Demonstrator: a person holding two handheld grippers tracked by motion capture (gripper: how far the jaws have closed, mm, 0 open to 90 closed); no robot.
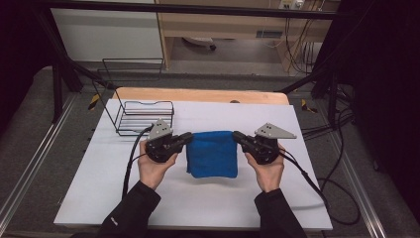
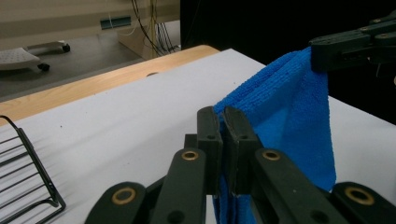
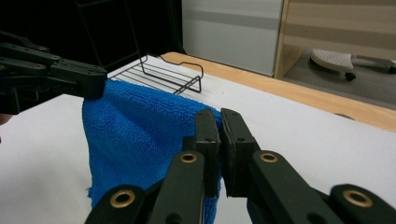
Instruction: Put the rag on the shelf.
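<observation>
A blue towel (image 1: 212, 154) hangs folded above the white table (image 1: 198, 203), stretched between my two grippers. The left gripper (image 1: 189, 138) is shut on the towel's upper left corner, and the right gripper (image 1: 236, 135) is shut on its upper right corner. In the left gripper view the jaws (image 2: 223, 114) pinch the blue towel (image 2: 289, 116), with the other gripper clamped on the far corner. The right gripper view has my jaws (image 3: 220, 116) closed on the blue towel (image 3: 135, 135), which drapes down toward the table.
A black wire rack (image 1: 143, 117) stands at the table's back left, close behind the left hand. A wooden strip (image 1: 198, 94) runs along the far edge. Cables trail from both grippers off the table's sides.
</observation>
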